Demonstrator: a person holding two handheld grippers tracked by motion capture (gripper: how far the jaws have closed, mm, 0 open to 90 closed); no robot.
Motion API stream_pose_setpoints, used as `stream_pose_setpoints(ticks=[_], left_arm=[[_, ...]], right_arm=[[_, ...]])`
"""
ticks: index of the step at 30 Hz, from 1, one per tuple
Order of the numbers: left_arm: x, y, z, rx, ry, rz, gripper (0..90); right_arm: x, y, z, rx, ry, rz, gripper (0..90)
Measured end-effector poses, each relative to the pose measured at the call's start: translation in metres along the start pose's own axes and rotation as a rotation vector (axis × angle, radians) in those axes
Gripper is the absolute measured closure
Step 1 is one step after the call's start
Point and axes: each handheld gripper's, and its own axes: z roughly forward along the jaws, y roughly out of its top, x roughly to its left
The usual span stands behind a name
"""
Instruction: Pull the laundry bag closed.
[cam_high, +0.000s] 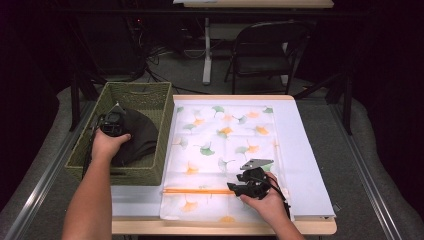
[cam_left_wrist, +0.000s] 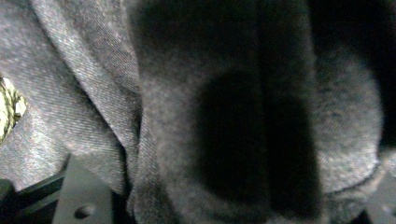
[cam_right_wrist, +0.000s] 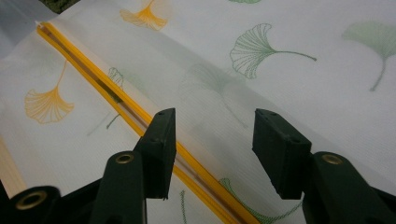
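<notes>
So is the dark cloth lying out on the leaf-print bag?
No, the dark cloth sits inside the green basket, beside the leaf-print bag.

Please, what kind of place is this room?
Probably a recording studio or lab, not a home: black curtains surround a small wooden work table, cables lie on the grey floor, and a black folding metal chair stands behind.

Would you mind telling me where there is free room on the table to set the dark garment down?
The upper half of the ginkgo-print bag is bare, bordered by the woven basket on its left. The pale strip of table on its right is also bare. It is crowded around the right gripper at the orange zipper.
</notes>
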Motion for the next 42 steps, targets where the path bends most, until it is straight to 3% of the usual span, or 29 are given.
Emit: stream_pose_setpoints(ticks=[10, 14, 26, 31, 42], left_arm=[[-0.006, -0.001, -0.004, -0.016, 0.019, 0.027, 53.0], [-0.004, -0.001, -0.007, -0.021, -0.002, 0.019, 55.3], [0.001, 0.000, -0.018, -0.024, -0.036, -0.027, 57.4], [0.002, 0.003, -0.028, -0.029, -0.022, -0.011, 57.7], [0.006, 0.006, -0.045, -0.047, -0.021, -0.021, 58.2]], right_arm=[[-0.001, 0.000, 0.001, 0.004, 0.000, 0.002, 49.5], [-0.001, -0.001, 0.002, 0.002, 0.002, 0.005, 49.5], [-0.001, -0.001, 0.002, 0.004, 0.001, 0.005, 49.5], [-0.002, -0.001, 0.001, 0.005, -0.001, 0.004, 49.5], [-0.002, -0.001, 0.001, 0.004, 0.000, 0.005, 49.4]])
